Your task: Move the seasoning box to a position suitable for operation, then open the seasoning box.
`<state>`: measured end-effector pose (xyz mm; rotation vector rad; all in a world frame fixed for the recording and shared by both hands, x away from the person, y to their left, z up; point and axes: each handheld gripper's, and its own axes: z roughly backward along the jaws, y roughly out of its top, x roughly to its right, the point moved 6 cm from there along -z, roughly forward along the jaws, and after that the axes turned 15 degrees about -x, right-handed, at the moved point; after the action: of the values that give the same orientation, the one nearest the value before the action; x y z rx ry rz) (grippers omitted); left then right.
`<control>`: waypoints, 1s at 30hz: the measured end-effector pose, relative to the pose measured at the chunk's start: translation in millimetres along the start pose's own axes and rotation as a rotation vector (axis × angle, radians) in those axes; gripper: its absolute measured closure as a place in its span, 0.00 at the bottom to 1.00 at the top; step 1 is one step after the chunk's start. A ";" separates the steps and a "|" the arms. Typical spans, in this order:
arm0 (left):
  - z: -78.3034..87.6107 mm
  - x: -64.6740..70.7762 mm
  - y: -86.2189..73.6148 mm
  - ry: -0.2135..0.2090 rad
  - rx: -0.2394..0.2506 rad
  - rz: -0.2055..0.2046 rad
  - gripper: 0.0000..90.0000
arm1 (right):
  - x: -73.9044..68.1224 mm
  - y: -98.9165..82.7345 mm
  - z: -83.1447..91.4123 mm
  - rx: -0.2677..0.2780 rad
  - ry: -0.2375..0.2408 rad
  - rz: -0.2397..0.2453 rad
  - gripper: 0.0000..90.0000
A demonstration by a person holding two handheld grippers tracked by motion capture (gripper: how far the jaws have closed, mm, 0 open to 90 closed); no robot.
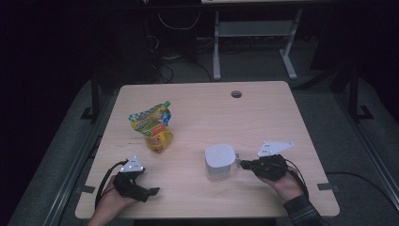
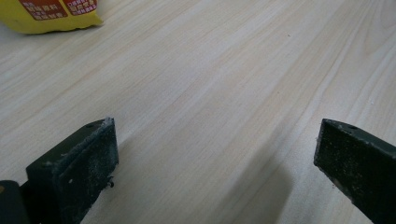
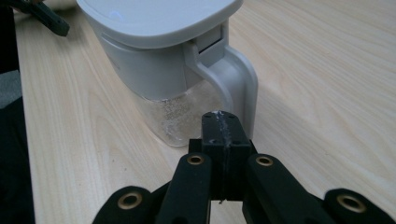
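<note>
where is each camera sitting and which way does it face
High view: above the person's side, looking forward and down on the table; both forearms, left gripper, right gripper.
Left gripper view: rides the left gripper, looking low across the tabletop toward the yellow snack bag; own jaws wide apart.
Right gripper view: rides the right gripper, facing the white jug and its handle; own jaws together.
Shared: the jug shows in the high and right gripper views, the bag in the high and left gripper views.

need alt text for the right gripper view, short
The right gripper, jaws pressed shut with nothing between them, points at the white handle of a lidded jug with a clear lower body, standing on a pale wood table. Whether the tips touch the handle is unclear.
</note>
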<state>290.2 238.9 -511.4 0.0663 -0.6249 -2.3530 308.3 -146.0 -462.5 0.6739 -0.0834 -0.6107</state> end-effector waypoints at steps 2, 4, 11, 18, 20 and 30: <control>0.3 0.6 0.3 -0.007 0.009 0.008 0.00 | 2.1 -1.1 6.8 0.015 0.002 -0.015 1.00; 1.4 1.0 1.1 -0.007 0.020 0.010 0.00 | 4.2 -1.0 11.1 0.023 -0.007 -0.021 1.00; 1.5 2.5 1.9 -0.011 0.020 0.006 0.00 | 9.4 8.5 27.2 0.058 0.003 -0.038 1.00; 0.1 3.0 2.5 -0.018 0.015 0.003 0.00 | 14.6 27.5 36.1 0.094 -0.024 -0.031 1.00; 0.4 2.4 2.4 -0.016 0.012 -0.001 0.00 | 15.3 34.1 37.7 0.105 -0.039 -0.016 1.00; 0.0 2.0 2.3 -0.015 0.008 -0.002 0.00 | 2.7 66.3 35.5 0.122 -0.008 0.050 1.00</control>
<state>290.1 236.1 -510.1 0.0530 -0.6421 -2.3553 334.5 -126.7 -394.6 0.7858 -0.1452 -0.5632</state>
